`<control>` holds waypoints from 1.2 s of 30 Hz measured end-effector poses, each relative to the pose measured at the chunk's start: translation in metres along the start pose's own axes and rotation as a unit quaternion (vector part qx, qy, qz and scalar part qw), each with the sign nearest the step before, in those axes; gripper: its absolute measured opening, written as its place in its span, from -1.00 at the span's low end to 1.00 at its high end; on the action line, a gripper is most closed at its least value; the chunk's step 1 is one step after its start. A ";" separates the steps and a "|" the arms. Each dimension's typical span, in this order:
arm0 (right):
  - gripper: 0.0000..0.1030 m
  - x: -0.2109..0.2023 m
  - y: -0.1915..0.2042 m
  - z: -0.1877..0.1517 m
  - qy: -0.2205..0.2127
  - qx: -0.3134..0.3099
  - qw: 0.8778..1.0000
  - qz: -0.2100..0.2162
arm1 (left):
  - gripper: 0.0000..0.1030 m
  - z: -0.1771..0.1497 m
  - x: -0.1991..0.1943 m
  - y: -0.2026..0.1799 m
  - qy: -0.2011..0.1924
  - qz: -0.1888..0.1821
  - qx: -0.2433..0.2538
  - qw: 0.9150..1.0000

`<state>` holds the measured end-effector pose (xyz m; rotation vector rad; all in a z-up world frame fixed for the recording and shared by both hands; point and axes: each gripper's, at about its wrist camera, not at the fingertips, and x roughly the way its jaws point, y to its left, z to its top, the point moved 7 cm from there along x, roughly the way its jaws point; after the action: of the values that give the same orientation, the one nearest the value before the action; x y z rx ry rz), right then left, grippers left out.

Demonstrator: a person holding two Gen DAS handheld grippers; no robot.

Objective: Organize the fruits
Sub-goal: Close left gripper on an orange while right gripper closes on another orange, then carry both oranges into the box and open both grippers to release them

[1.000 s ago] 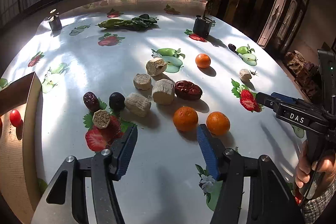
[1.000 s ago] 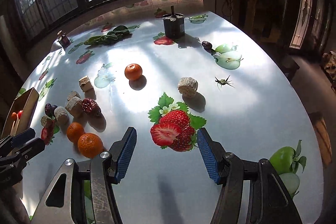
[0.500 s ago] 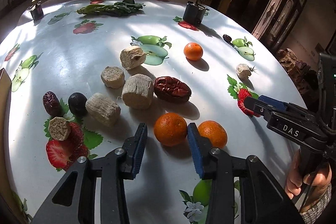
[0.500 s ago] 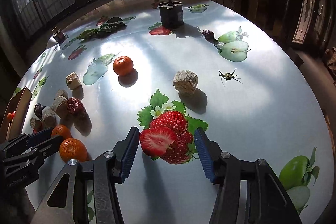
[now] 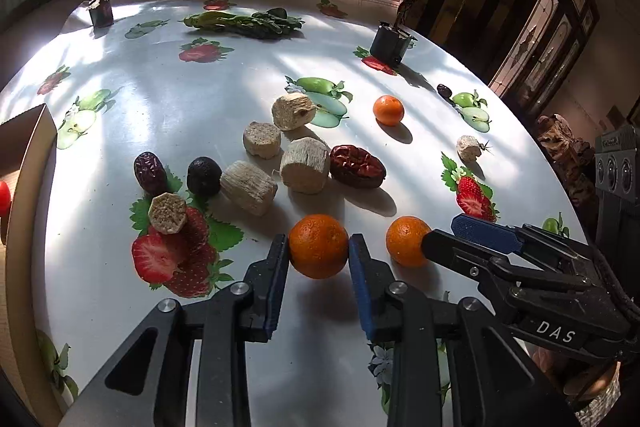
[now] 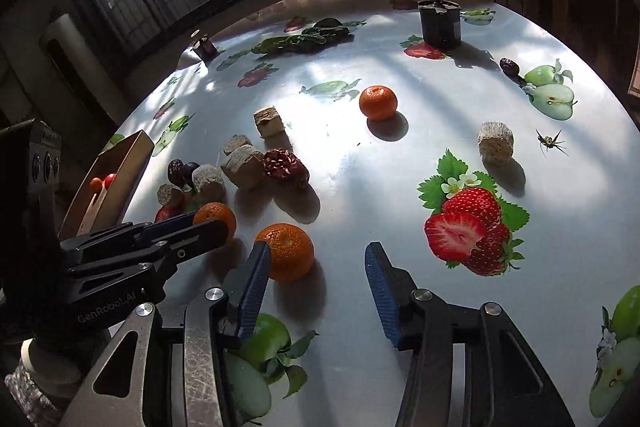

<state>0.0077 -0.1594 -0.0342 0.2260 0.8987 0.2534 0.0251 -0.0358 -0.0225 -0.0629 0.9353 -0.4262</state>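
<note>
a: left gripper (image 5: 319, 253) has its blue pads pinched right onto a tangerine (image 5: 319, 245), near the table's (image 5: 168, 107) front edge.

b: and the right gripper (image 6: 316, 263)?

a: jaws partly open, gripping nothing. the second tangerine (image 6: 286, 251) sits touching its left pad, not clamped.

b: any more?

a: a third tangerine (image 5: 388, 110) alone toward the far side, beyond the red date (image 5: 357, 167).

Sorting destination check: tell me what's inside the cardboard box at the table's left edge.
In the cardboard box, two small round fruits show: one orange, one red. The box wall and left gripper hide the rest.
</note>
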 end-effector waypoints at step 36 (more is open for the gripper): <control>-0.36 -0.006 0.162 0.012 -0.014 -0.089 0.996 0.021 | -0.42 -0.013 -0.169 0.137 -0.123 0.055 -0.111 0.985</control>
<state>-0.0061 -0.0093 0.0263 0.0838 0.8400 0.3662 -0.0280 0.1560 0.0672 -0.2606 0.7345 -0.2036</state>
